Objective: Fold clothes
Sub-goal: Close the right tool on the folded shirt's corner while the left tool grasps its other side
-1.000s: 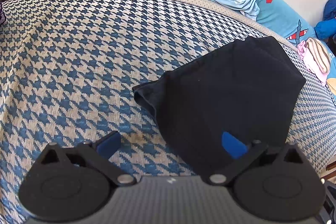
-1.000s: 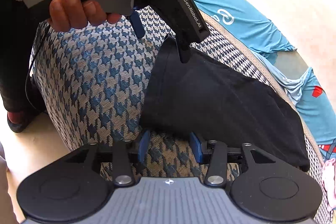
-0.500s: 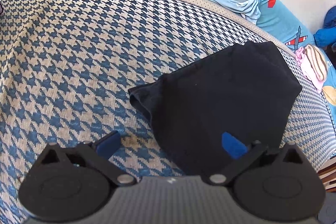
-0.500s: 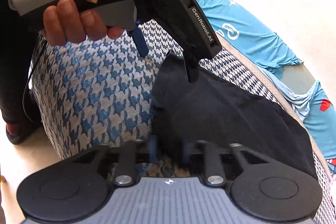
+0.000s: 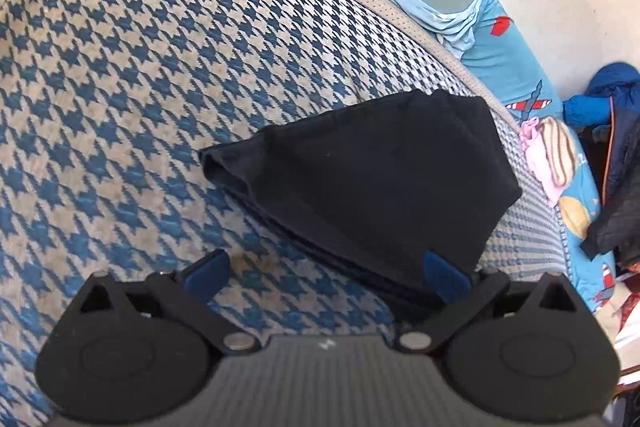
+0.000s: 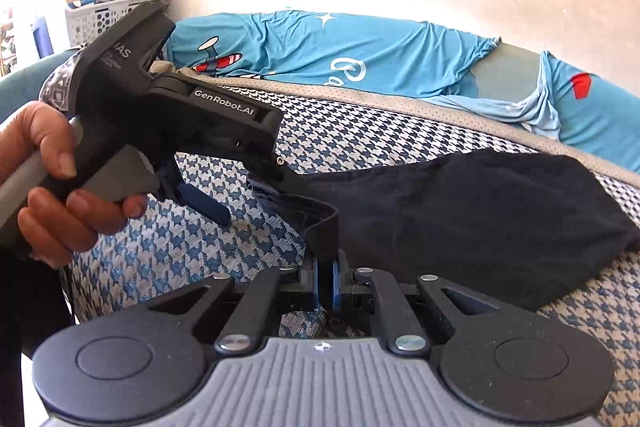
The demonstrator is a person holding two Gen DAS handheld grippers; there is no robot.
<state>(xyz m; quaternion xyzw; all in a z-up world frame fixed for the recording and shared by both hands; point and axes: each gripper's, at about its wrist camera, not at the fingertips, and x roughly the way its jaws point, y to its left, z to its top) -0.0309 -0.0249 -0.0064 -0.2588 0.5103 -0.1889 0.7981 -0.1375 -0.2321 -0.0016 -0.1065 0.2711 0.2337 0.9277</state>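
Since a second ago the right gripper (image 6: 327, 281) has closed on the black cloth's (image 6: 480, 223) corner at lower centre, likely to fold it, while the left gripper (image 5: 326, 273) hovers wide open, empty.

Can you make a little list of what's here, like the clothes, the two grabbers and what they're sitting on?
surface: houndstooth cushion, blue and beige
main cloth: black garment, folded, lying on the cushion
right gripper: jaws shut on the garment's near corner
left gripper: jaws open, one finger over the garment's edge, gripping nothing
hand: holds the left gripper's handle
behind: blue airplane shirt along the cushion's far edge
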